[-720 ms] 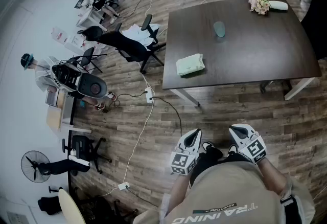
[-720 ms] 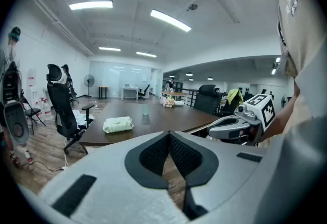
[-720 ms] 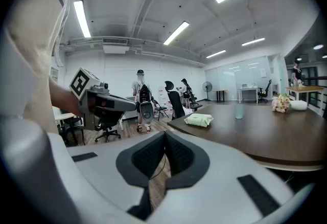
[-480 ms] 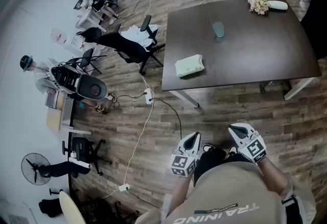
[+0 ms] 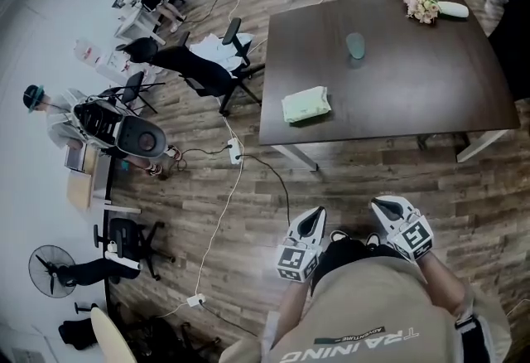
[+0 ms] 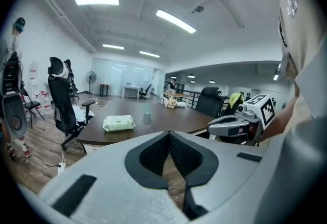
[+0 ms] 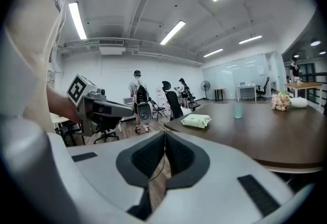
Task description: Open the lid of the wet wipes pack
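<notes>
A pale green wet wipes pack (image 5: 306,104) lies flat near the front left corner of a dark brown table (image 5: 414,96). The pack also shows in the left gripper view (image 6: 118,124) and the right gripper view (image 7: 196,121). I stand on the wood floor well short of the table. Close to my body, my left gripper (image 5: 315,218) and my right gripper (image 5: 380,209) are both shut and hold nothing. Each points roughly level toward the table, far from the pack.
A small teal cup (image 5: 355,45) and a bunch of flowers (image 5: 421,6) sit farther back on the table. Black office chairs (image 5: 203,71) stand to the table's left. A white cable (image 5: 222,220) and power strip (image 5: 234,153) lie on the floor. A person (image 7: 137,94) stands by desks.
The scene has slid slightly left and down in the head view as my head shifted. Both grippers stay shut near my body.
</notes>
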A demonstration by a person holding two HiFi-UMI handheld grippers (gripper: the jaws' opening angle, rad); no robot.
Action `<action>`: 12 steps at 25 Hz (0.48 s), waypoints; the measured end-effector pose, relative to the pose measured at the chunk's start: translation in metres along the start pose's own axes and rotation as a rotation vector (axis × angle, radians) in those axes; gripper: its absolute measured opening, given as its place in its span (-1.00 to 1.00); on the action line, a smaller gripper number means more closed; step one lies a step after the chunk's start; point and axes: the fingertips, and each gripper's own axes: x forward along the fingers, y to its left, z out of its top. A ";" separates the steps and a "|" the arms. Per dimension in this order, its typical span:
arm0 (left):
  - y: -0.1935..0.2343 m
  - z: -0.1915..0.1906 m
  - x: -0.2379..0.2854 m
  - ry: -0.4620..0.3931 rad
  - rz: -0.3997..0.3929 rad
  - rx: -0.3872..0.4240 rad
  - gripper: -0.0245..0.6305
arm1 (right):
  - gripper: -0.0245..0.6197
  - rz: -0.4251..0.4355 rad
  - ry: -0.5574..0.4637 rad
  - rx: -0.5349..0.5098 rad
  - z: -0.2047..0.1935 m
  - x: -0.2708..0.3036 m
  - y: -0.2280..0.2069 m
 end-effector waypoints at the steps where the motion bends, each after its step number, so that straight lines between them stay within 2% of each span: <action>1: 0.006 0.002 0.000 -0.005 0.005 0.000 -0.90 | -0.88 0.007 0.016 -0.010 0.002 0.006 0.001; 5: 0.035 -0.001 -0.004 -0.006 0.032 -0.018 -0.90 | -0.88 0.002 -0.001 -0.063 0.018 0.029 0.004; 9: 0.063 0.009 0.003 -0.035 0.031 -0.099 -0.90 | -0.88 -0.004 -0.089 0.045 0.058 0.050 0.002; 12: 0.070 0.024 0.013 -0.073 -0.002 -0.082 -0.90 | -0.88 -0.002 -0.150 0.015 0.086 0.057 0.002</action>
